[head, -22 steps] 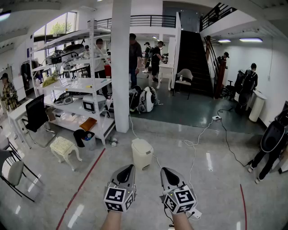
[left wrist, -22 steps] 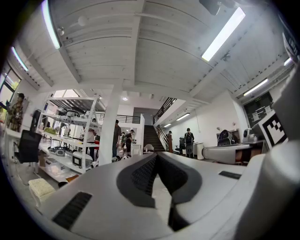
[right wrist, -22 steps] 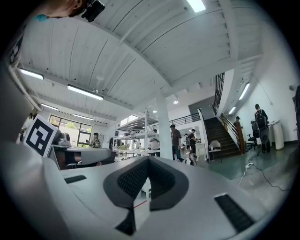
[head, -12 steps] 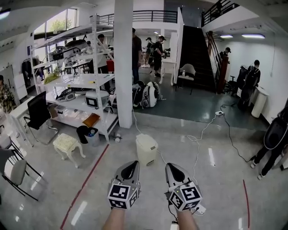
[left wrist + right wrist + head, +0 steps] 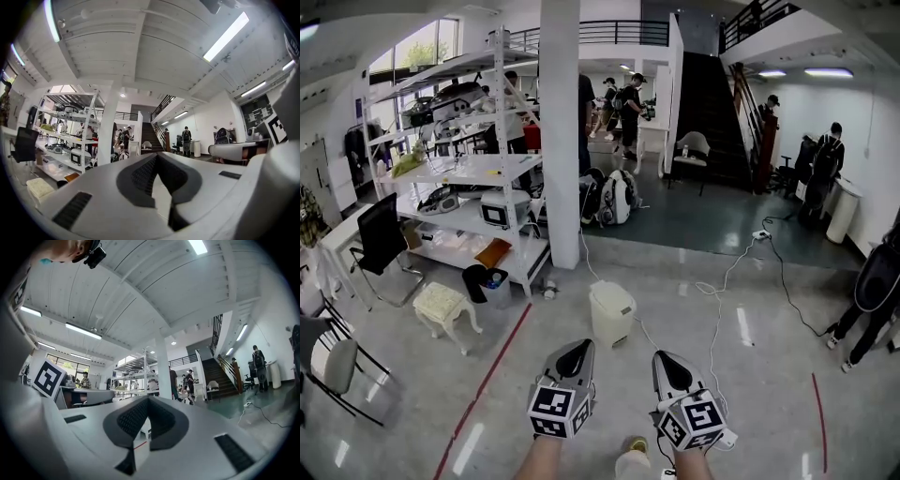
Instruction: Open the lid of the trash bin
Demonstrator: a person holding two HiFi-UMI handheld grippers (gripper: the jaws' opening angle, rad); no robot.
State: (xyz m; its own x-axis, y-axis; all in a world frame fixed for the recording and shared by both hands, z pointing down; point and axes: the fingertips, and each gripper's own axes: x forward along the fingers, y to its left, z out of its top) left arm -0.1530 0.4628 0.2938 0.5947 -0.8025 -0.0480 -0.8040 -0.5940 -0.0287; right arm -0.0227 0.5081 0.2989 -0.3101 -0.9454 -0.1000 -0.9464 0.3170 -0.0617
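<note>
Head view, left side: white metal shelving rack [image 5: 473,169] loaded with equipment, and a cushioned cream stool [image 5: 442,305] on curved legs before it. A thin red line [image 5: 487,384] runs along the glossy grey floor.

Left gripper [image 5: 577,347]: smooth grey shell, marker cube [image 5: 555,411] at its rear. Its own view [image 5: 157,157] shows dark stippled pads [image 5: 143,174] meeting at the tips, with nothing pinched. That camera tilts up to a ribbed white ceiling and strip lights, which the head view shows only at its upper edge.

Centre: square white pillar [image 5: 560,131]. Just right of its base stands the trash bin [image 5: 612,323], cream, boxy and round-cornered, with its lid [image 5: 612,298] down. It sits on the floor ahead of both grippers, apart from them. Only the head view shows it plainly.

Right gripper [image 5: 666,358]: same build. In its own view [image 5: 148,399] the tips are pressed together and hold nothing; a sliver of the red line shows through the slot below the pads.

Right side: white cable [image 5: 717,291] snaking over the floor, with a dark staircase [image 5: 708,103] beyond.
</note>
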